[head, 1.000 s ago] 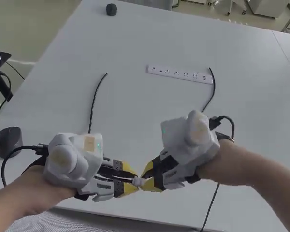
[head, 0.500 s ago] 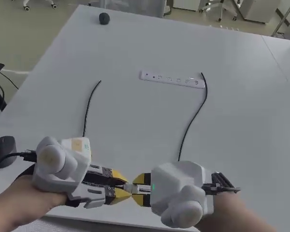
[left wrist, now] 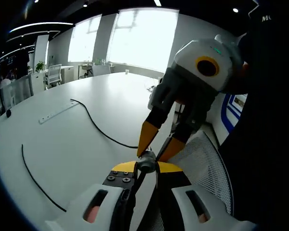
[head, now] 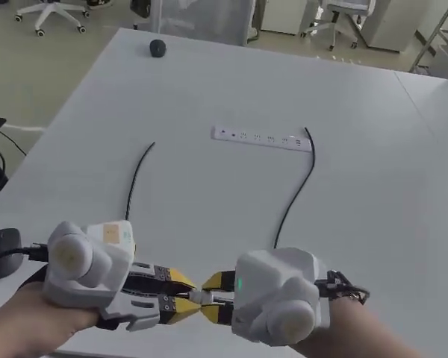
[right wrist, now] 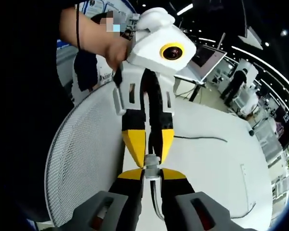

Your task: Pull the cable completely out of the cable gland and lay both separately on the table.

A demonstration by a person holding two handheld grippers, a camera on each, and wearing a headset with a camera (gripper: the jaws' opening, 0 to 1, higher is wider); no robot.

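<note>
Near the table (head: 209, 97) edge, left gripper (left wrist: 147, 169) and right gripper (right wrist: 152, 173) fingers (left wrist: 124, 167) both clench the cable gland (head: 200, 297).

Power strip (head: 263, 139) lies across the middle of the worktop (head: 373, 186). Cord (head: 295, 190) runs from its right end toward the near edge. Loose cable (head: 138, 179) lies left of both, well apart. Small round object (head: 157, 48) sits at the far left corner. Mouse (head: 1, 242) sits by the left edge. Over the near edge, left hand-held gripper (head: 188, 297) and right hand-held gripper (head: 211, 300) meet tip to tip at the cable gland (head: 201, 298).
</note>
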